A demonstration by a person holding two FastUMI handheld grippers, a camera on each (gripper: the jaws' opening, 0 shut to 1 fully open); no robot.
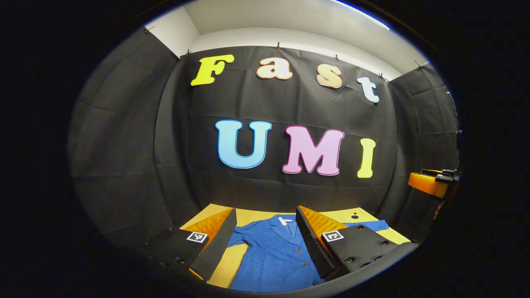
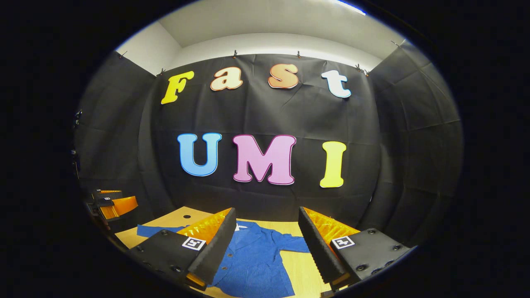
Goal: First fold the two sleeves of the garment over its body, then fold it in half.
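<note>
On the wooden table [image 1: 364, 215] below me lies the blue garment [image 1: 273, 256], spread flat with its buttoned front up and collar toward the black wall; both sleeves reach out to the sides, unfolded; my left gripper [image 1: 265, 244] hangs above it with its jaws spread wide, nothing between them; my right gripper [image 2: 265, 248] hangs likewise, jaws wide apart and holding nothing, the garment [image 2: 256, 260] below and between its fingers; neither touches the cloth; one sleeve [image 2: 155, 231] stretches toward the table's far corner.
</note>
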